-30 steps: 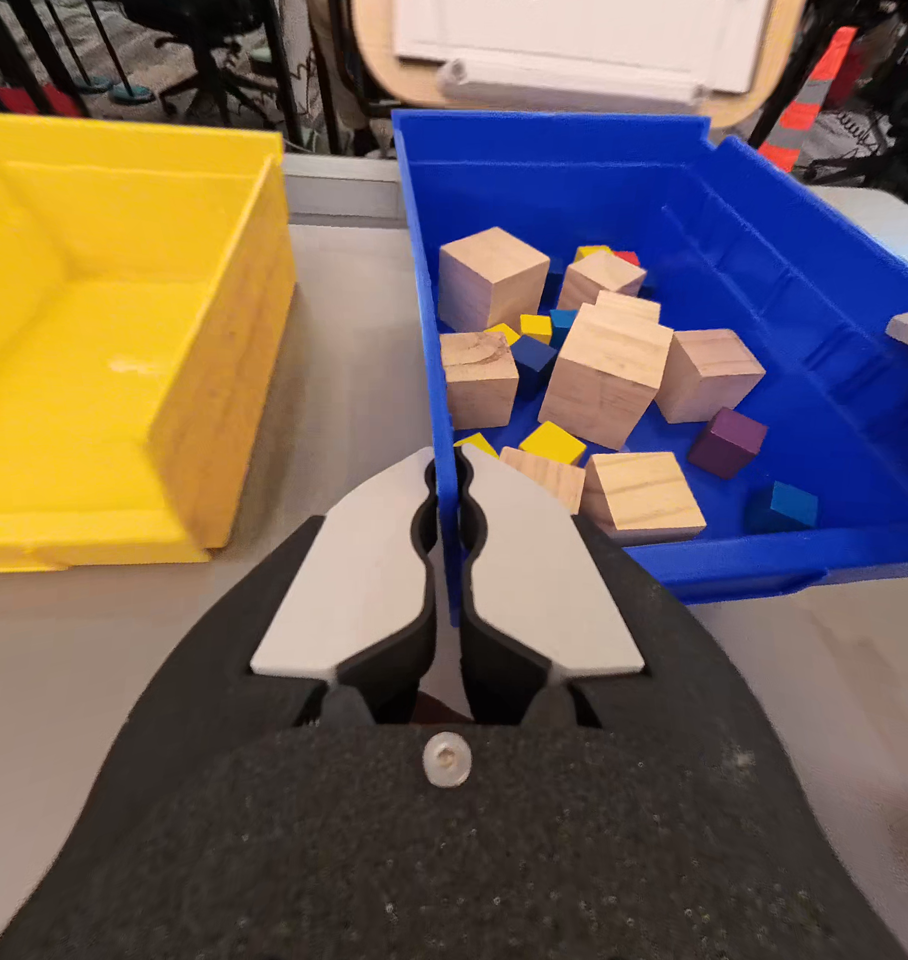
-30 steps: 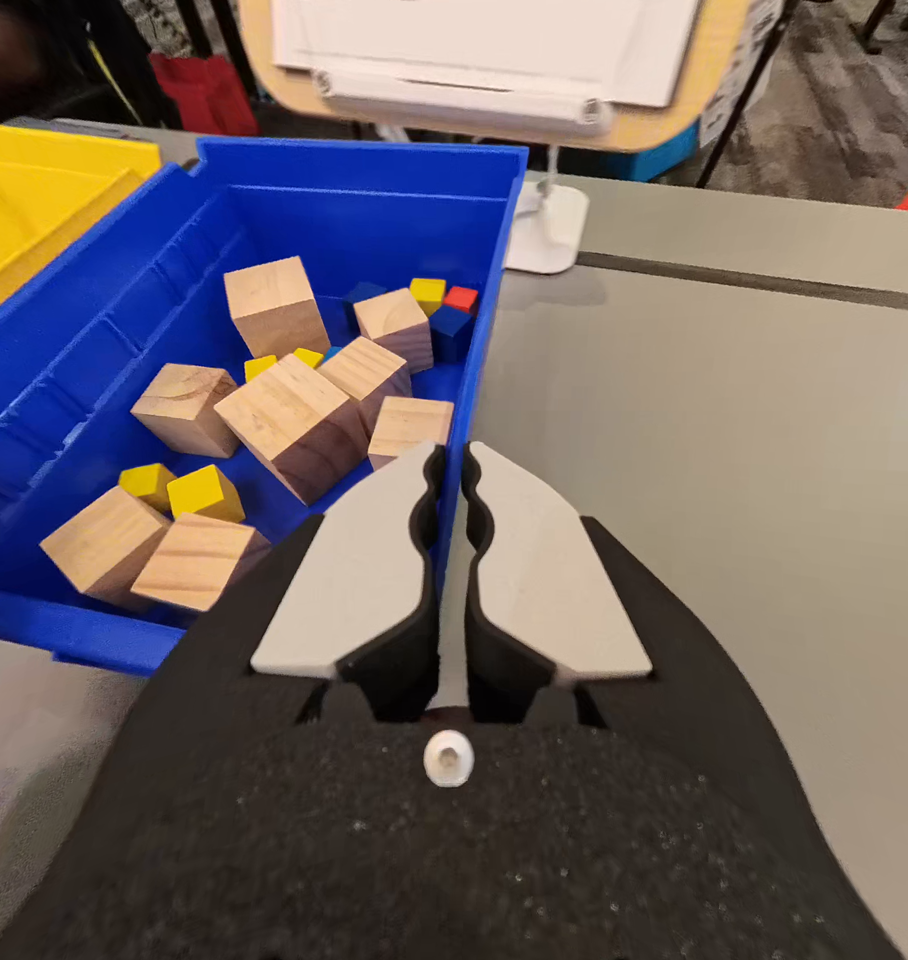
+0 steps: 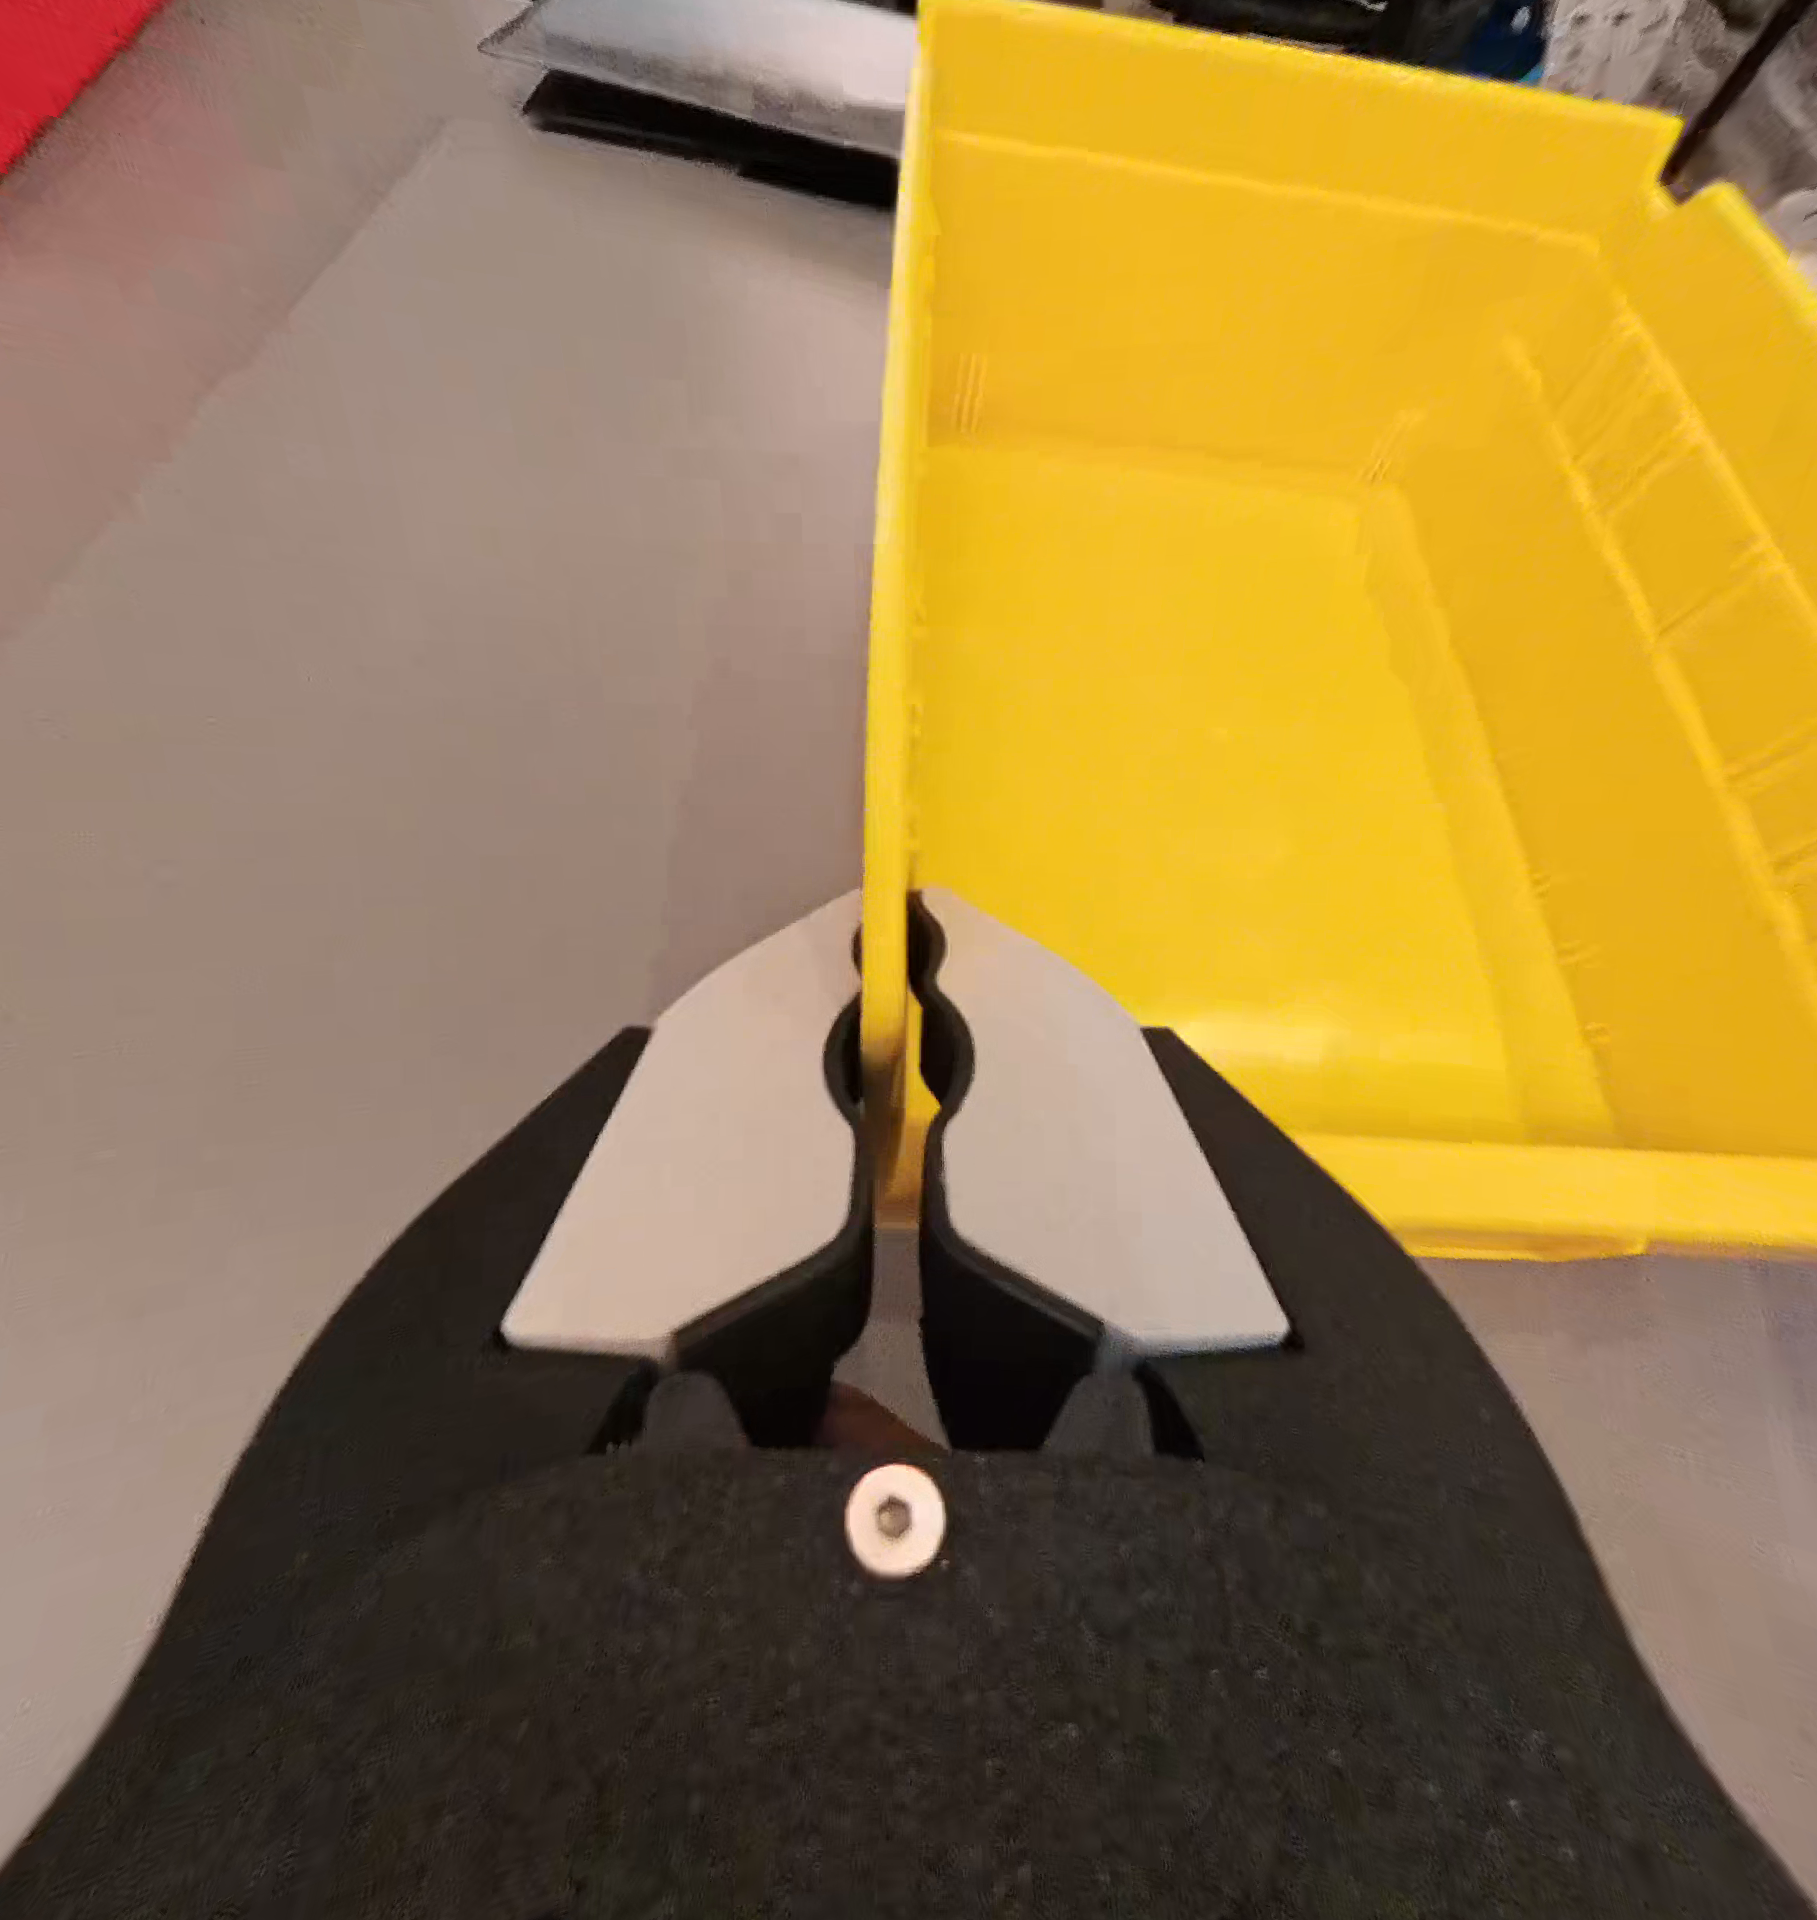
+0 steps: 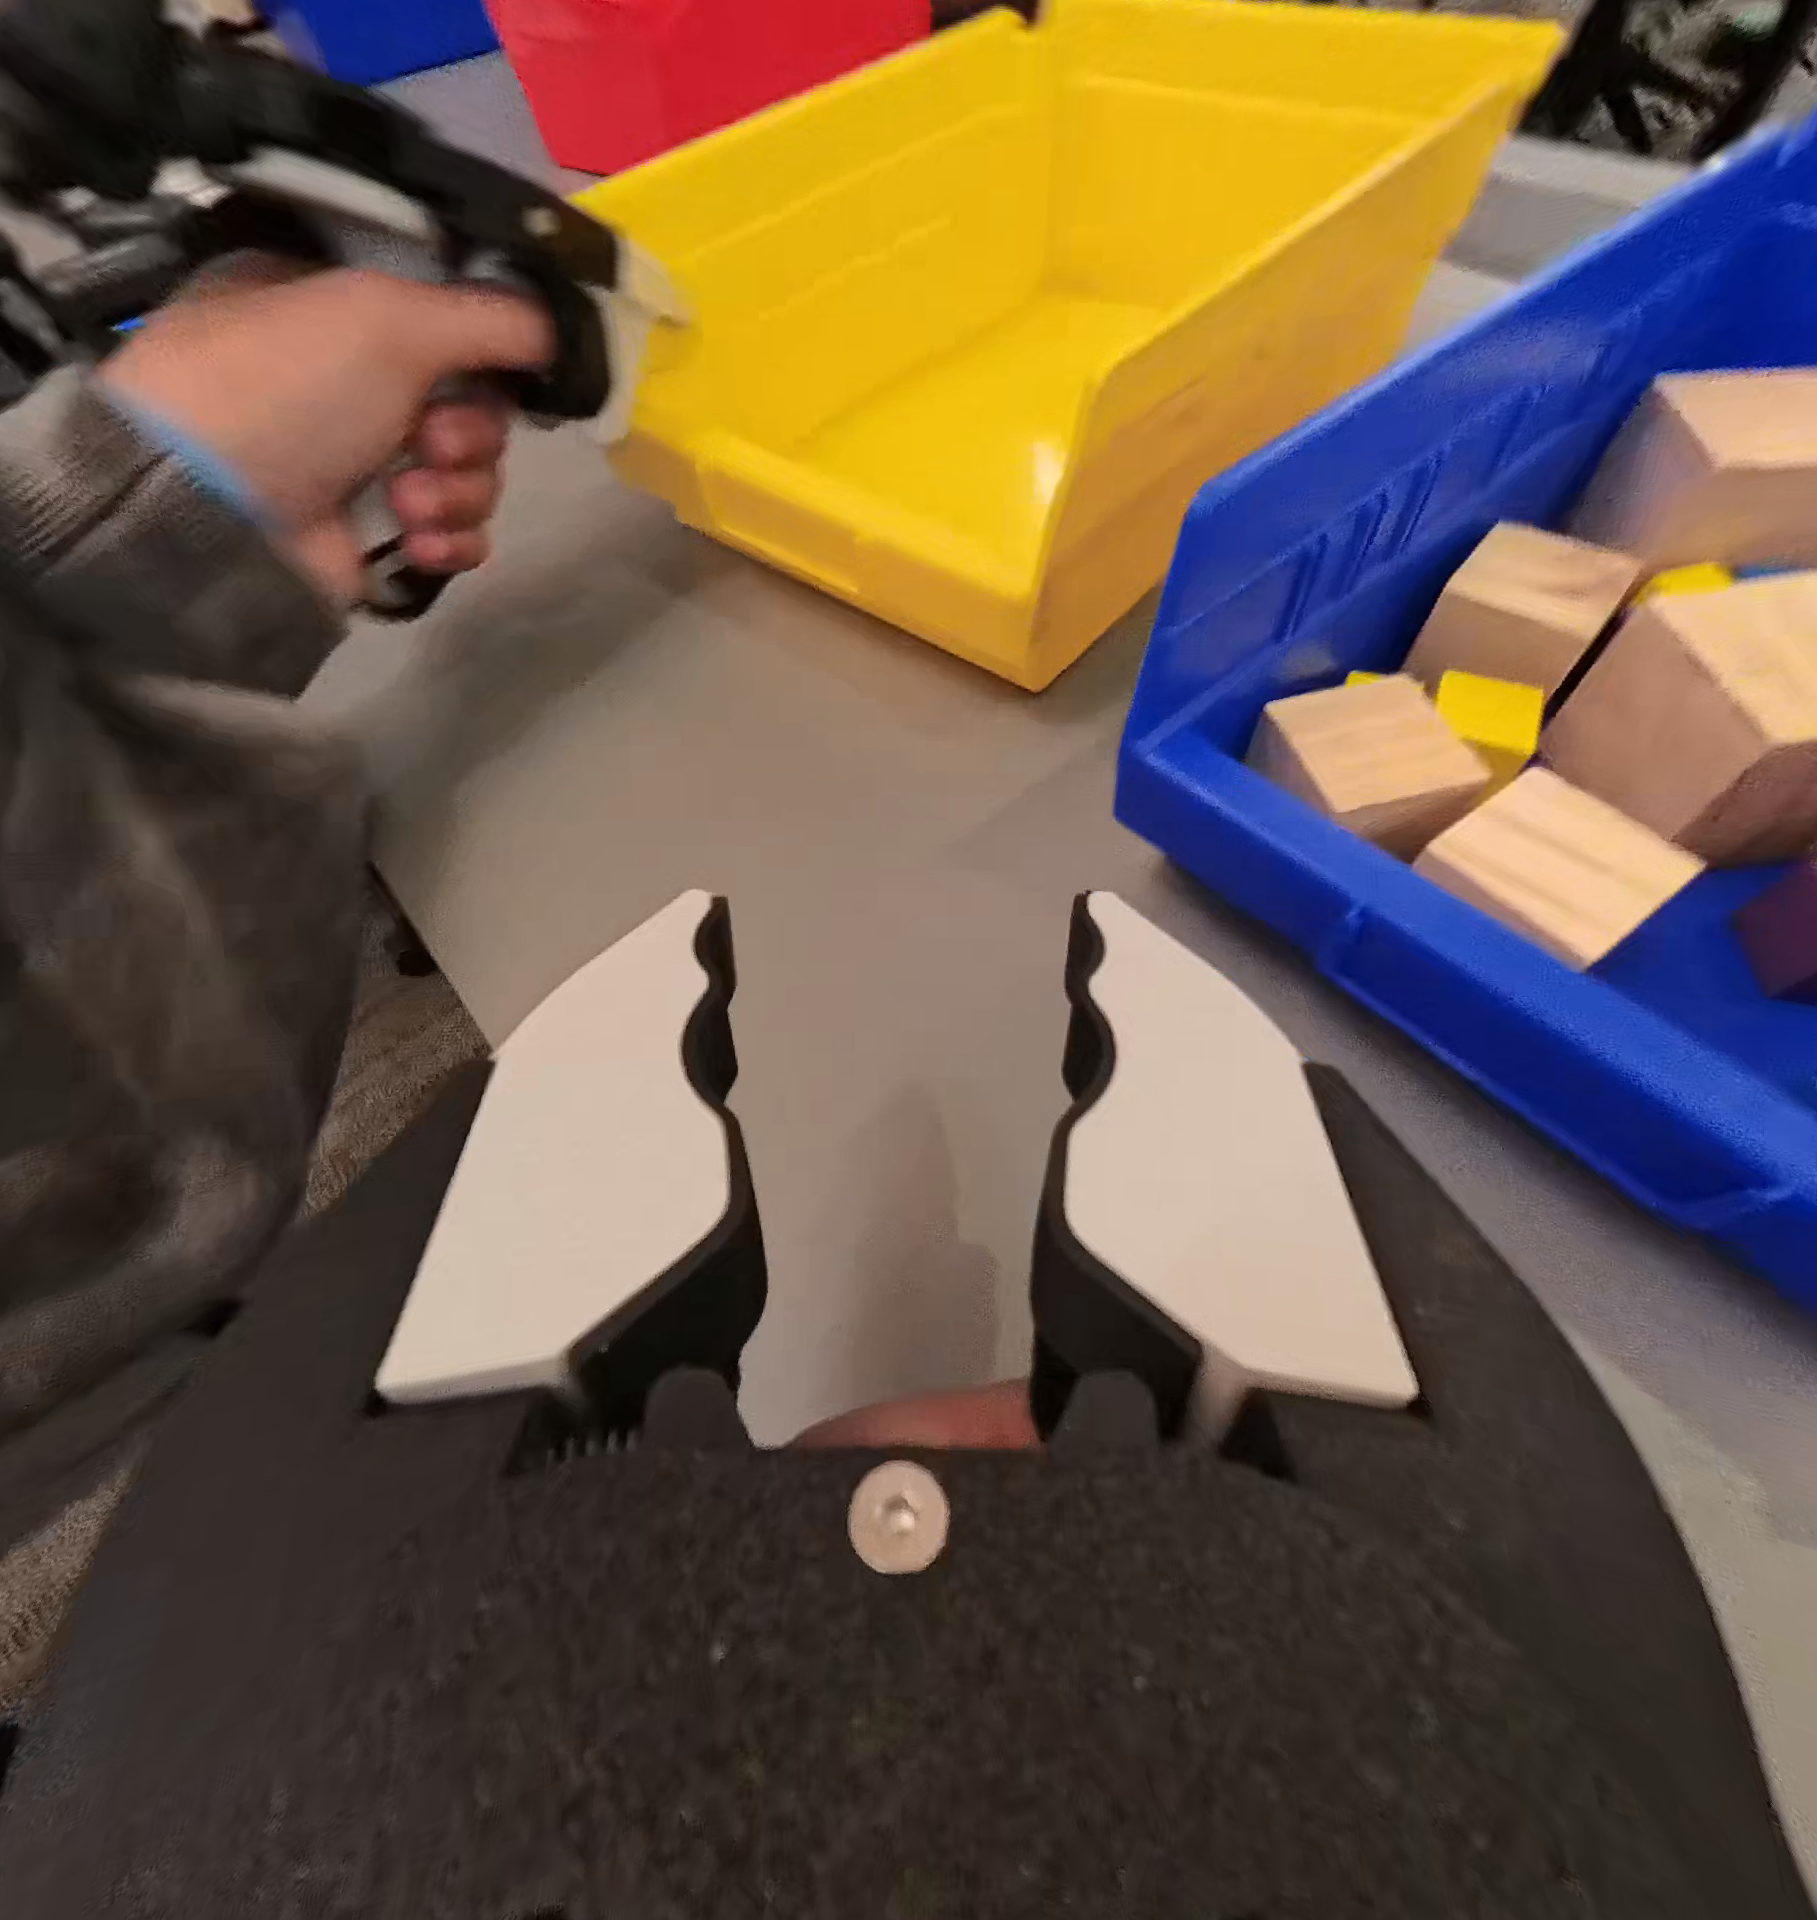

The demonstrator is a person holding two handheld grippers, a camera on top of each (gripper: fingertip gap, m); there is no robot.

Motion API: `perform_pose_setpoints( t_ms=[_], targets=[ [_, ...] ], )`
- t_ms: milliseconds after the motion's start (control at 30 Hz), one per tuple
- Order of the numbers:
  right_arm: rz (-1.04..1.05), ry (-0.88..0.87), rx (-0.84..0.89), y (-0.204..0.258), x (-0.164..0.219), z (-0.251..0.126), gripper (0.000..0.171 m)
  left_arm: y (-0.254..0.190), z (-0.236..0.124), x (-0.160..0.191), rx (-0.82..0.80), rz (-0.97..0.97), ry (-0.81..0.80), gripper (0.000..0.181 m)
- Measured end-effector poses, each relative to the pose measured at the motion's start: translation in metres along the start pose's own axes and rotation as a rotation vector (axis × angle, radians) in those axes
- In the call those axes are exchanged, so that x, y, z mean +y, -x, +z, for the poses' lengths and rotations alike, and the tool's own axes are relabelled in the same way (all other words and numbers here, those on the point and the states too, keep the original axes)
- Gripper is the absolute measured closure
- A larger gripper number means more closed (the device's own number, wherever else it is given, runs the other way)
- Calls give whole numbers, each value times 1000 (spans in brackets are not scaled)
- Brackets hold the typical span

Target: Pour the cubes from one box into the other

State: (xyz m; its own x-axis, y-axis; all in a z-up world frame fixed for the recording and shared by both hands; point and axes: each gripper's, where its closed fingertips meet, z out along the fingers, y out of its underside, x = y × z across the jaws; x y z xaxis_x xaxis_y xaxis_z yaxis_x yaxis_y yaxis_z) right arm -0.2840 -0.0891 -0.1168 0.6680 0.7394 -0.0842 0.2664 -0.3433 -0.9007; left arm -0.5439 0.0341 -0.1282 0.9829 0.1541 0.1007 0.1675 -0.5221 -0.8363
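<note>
**Left tongs on the yellow bin, right tongs spread over the table**

Farthest left, a person's hand (image 4: 364,416) in a grey sleeve (image 4: 104,831) squeezes the handle of the left gripper (image 3: 888,935). Its tongs are pinched narrow onto the left side wall of the yellow bin (image 3: 1247,727), close to the bin's low front corner, one finger outside the wall and one inside. The bin's floor shows bare yellow plastic. Behind it stands a red bin (image 4: 696,73).

Moving right, the right gripper (image 4: 899,914) hangs over the grey table (image 4: 831,779) with its tongs spread wide, holding nothing, between the two bins and touching neither.

On the far right sits the blue bin (image 4: 1403,914), just beside the yellow one, with a strip of table between them. Inside lie the wooden cubes (image 4: 1548,862), piled together, with small yellow cubes (image 4: 1491,712) wedged among them and a purple cube (image 4: 1808,925) near the front wall.
</note>
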Motion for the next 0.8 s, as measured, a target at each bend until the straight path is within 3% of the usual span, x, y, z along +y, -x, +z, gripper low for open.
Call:
perform_pose_setpoints(
  t_ms=[200,267,300,367,467,567,633,800],
  targets=[
    [89,-6,88,21,-10,43,117,5,-99,63,-142,-20,14,178],
    [69,-1,199,13,-12,56,118,4,-126,81,-153,-28,-8,177],
    [50,7,271,6,-11,61,128,4,-138,88,-161,-28,-21,177],
    [20,25,187,26,-9,69,166,4,-157,100,-151,-56,-45,176],
    [-13,50,198,38,-13,58,168,4,-181,104,-142,-46,-94,175],
    [-40,-70,194,48,-46,27,167,-3,-206,84,-99,-45,-193,175],
    [-79,-163,254,39,-80,-5,167,-22,-223,51,-88,-7,-276,176],
    [-71,-361,445,-49,-161,-116,167,-142,-241,-60,53,138,-446,176]
  ],
)
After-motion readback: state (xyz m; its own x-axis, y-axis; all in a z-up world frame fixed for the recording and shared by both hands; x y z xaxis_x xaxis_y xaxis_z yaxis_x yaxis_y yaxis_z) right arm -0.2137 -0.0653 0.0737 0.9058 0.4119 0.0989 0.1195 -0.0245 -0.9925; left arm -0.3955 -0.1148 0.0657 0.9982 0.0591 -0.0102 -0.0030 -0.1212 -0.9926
